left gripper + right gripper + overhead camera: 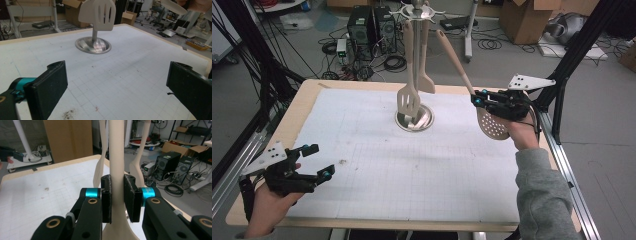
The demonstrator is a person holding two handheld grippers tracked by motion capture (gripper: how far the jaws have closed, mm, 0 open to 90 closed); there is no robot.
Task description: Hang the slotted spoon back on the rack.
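Observation:
My right gripper (476,98) is shut on the beige handle (117,170) of a perforated skimmer spoon (493,125), held over the right side of the table; the handle tilts up toward the top of the utensil rack (414,10). In the right gripper view the pads (106,197) press the handle from both sides. A slotted spatula (408,102) and a plain spatula (426,82) hang over the rack's round metal base (428,121). My left gripper (321,161) is held open at the table's front left, with nothing between its wide-apart jaws (115,87).
A white gridded mat (412,170) covers the wooden table (299,107). The slotted spatula (98,12) and the base (93,45) lie ahead of the left gripper. Computer towers (372,25), cables and cardboard boxes (524,20) stand on the floor beyond.

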